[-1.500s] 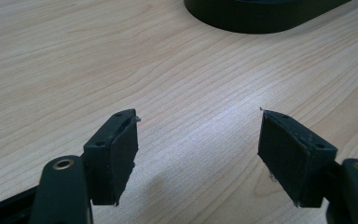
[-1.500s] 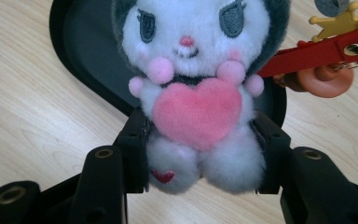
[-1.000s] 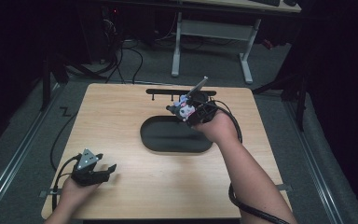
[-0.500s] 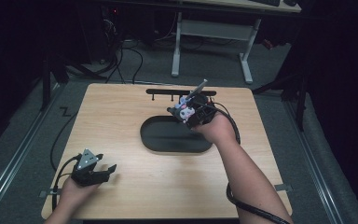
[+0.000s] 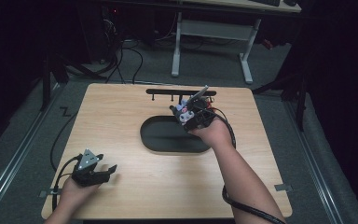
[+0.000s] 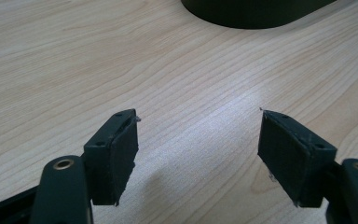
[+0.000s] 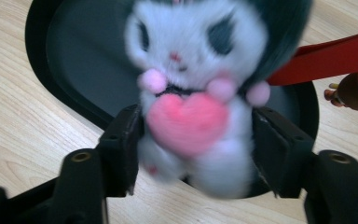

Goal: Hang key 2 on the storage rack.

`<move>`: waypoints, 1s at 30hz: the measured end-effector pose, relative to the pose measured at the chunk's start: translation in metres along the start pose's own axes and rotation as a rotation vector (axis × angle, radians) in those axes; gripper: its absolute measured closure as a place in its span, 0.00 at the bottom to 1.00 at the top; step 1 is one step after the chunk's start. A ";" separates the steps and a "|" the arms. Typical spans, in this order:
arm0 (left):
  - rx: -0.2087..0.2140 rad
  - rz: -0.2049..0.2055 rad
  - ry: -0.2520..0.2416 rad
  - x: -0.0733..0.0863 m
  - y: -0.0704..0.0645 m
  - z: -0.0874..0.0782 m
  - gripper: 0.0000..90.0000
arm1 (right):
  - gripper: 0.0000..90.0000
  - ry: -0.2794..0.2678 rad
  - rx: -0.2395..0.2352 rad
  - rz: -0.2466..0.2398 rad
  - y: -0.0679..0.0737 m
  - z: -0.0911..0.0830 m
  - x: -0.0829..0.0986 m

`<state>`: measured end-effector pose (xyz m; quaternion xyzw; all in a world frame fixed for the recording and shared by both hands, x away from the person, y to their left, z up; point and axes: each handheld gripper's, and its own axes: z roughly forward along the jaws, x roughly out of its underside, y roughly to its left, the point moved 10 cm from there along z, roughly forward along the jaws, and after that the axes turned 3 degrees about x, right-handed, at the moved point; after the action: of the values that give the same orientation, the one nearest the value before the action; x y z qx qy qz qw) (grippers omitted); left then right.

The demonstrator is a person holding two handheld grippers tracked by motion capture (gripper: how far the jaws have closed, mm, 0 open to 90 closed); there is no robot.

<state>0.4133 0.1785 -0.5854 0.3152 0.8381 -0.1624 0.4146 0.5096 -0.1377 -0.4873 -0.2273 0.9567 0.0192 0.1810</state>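
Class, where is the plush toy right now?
The plush toy sits between the right gripper jaws, above the far right end of the black tray.

1. The left gripper [image 6: 198, 149] hung low over the wooden table [image 6: 121, 60], its two black jaws spread wide apart.
2. Nothing sat between the jaws; bare wood grain showed in the gap.
3. A faint shadow lay on the wood beside the left-hand jaw.
4. The curved edge of a dark oval tray [image 6: 256, 11] lay farther off, at the top of the view.
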 end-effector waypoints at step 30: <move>0.029 0.055 0.000 -0.004 -0.017 0.008 0.32 | 0.37 -0.149 -0.025 0.067 -0.006 0.016 0.089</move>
<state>0.4090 0.1601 -0.5864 0.3442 0.8265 -0.1634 0.4144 0.4443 -0.1791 -0.5338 -0.1956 0.9473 0.0543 0.2479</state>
